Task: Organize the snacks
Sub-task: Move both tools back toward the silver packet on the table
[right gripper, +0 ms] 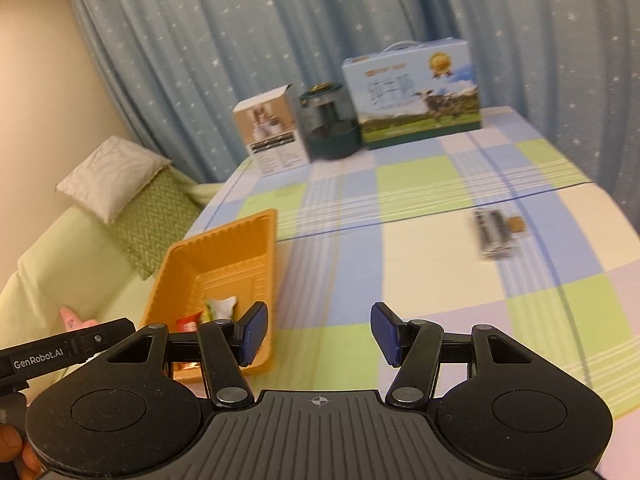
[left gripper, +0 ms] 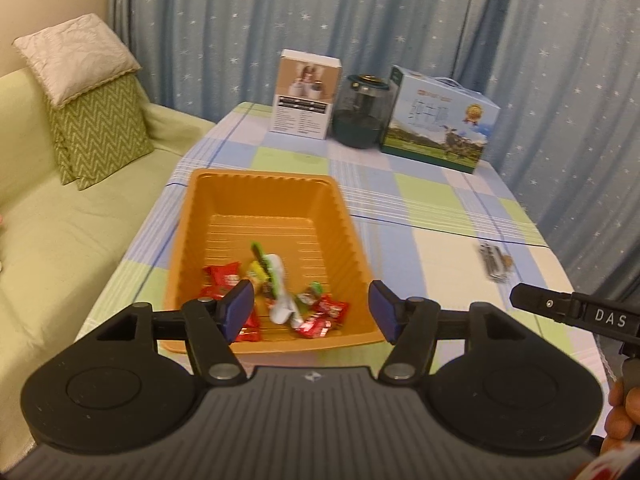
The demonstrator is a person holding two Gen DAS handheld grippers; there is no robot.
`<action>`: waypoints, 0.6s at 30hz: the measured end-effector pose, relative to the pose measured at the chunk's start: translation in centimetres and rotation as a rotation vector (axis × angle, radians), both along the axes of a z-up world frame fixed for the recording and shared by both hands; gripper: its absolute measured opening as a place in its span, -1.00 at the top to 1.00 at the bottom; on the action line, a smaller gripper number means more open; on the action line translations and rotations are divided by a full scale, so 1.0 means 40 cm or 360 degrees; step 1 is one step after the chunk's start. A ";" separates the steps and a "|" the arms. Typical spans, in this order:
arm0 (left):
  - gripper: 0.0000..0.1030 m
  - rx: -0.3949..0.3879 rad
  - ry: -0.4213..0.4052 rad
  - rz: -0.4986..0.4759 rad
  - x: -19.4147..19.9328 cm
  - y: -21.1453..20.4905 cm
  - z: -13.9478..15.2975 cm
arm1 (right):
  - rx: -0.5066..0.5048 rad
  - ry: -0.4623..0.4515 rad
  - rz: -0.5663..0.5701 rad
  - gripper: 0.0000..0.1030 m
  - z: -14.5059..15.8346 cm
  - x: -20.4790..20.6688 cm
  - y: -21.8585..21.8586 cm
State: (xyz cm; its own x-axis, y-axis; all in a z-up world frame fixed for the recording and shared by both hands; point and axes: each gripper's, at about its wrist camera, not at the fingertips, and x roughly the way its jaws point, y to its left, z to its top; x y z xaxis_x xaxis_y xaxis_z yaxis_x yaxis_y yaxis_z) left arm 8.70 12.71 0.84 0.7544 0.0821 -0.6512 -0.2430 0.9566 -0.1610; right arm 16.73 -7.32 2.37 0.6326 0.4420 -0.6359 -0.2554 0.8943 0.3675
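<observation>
While the sofa (left gripper: 60, 240) with its cushions (left gripper: 96, 120) is seen far to the left, off the tabletop (left gripper: 420, 208), the orange tray (left gripper: 344, 216) is found next, near the tabletop's left edge. Small wrapped snacks (left gripper: 288, 296) are piled at the near end of the tray: red ones, a white one and a green one. The left gripper (left gripper: 312, 308) is held above that pile, about half open, and nothing is held between its pads. Further right, the right gripper (right gripper: 320, 332) is held over bare cloth just beside the tray, also about half open and empty. One more snack, a dark striped packet (right gripper: 494, 234), is seen lying alone on the tabletop, well apart from the tray and ahead of the right gripper to its right. At the back, a white box (left gripper: 306, 96), a dark jar (left gripper: 362, 112) and a blue carton (left gripper: 438, 120) are stood in a row. The packet is probably to be fetched next. To do it well, the right gripper should be brought over the packet, lowered with one pad on each long side, and closed gently so the snack is not crushed. The cloth should not be pinched.
</observation>
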 end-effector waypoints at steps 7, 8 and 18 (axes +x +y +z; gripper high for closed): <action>-0.25 -0.0006 -0.0014 -0.0072 0.012 -0.055 0.006 | -0.0025 -0.0014 -0.0106 -0.11 0.020 -0.018 -0.081; -0.28 -0.0009 -0.0019 -0.0079 0.013 -0.062 0.006 | -0.0027 -0.0015 -0.0117 -0.11 0.021 -0.019 -0.089; -0.34 -0.0039 -0.0030 -0.0156 0.035 -0.111 0.002 | -0.0058 -0.0017 -0.0202 -0.11 0.019 -0.026 -0.158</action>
